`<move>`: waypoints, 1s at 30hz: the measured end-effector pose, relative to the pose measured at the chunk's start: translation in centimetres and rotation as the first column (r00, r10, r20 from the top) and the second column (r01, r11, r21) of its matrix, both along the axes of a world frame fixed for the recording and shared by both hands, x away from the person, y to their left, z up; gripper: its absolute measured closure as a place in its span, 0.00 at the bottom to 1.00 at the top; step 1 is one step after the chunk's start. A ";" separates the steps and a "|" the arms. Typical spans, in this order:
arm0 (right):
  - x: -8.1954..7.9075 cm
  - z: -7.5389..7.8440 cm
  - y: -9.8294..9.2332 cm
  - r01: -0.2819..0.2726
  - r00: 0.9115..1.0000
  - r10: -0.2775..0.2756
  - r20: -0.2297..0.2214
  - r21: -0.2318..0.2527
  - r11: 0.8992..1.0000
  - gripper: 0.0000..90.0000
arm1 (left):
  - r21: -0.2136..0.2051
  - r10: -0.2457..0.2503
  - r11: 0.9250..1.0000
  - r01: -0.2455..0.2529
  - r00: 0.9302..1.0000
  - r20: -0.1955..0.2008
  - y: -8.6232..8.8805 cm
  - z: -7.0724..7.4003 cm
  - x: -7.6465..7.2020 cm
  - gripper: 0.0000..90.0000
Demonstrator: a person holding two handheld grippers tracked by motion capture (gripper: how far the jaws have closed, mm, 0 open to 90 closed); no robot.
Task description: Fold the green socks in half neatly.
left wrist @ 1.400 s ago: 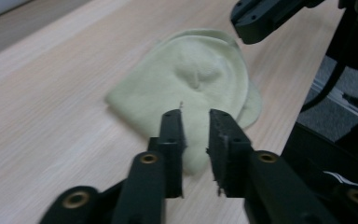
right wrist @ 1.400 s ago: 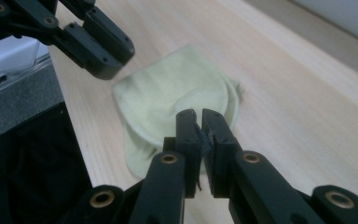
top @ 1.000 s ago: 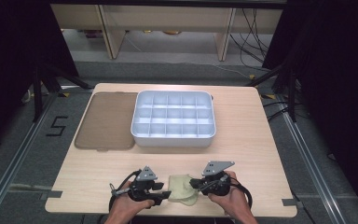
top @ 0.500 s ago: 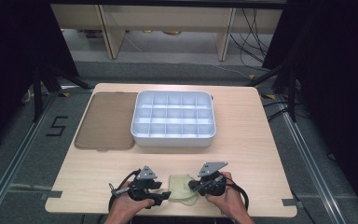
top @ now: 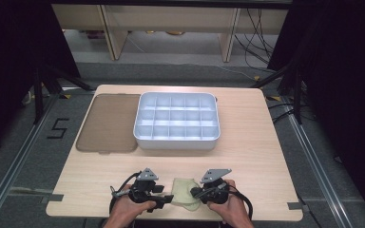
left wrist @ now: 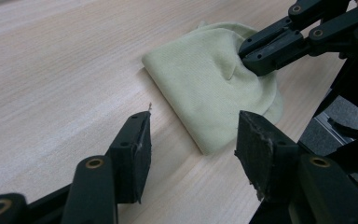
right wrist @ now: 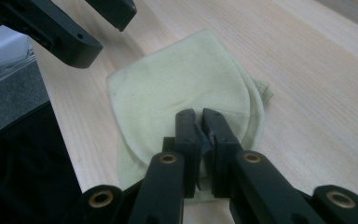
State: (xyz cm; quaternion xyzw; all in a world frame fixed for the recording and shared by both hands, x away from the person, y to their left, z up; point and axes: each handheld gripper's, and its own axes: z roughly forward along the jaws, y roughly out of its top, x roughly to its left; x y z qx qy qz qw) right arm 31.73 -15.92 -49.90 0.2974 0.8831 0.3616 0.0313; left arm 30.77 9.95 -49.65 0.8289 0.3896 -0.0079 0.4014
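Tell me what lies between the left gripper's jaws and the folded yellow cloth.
Bare wood. In the left gripper view, the left gripper stands open just short of the cloth, with a strip of table between; the cloth's near corner lies beside one jaw.

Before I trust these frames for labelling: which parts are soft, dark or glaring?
High view: table evenly lit, surroundings black. Left gripper view: near jaws soft, cloth sharp. Right gripper view: cloth weave clear, top-left arm blurred; no glare.
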 end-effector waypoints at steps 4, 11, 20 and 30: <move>-0.2 -0.1 0.0 0.013 1.000 -0.013 -0.010 0.003 1.000 0.94 | 0.007 -0.003 1.000 0.003 1.000 -0.010 -0.2 -0.2 -0.1 0.49; -0.6 -0.5 0.1 0.023 1.000 -0.024 0.018 0.018 1.000 0.94 | 0.018 -0.017 1.000 0.017 1.000 -0.013 -0.9 -0.2 0.2 0.53; -1.0 -0.3 0.0 0.019 1.000 -0.019 -0.004 0.011 1.000 0.94 | 0.051 -0.036 0.998 0.037 0.999 -0.026 -1.5 -0.8 0.7 0.61; -1.0 -0.4 0.0 0.015 1.000 -0.015 0.007 0.016 1.000 0.94 | 0.037 -0.039 0.999 0.040 0.999 -0.016 -1.9 -1.2 0.7 0.82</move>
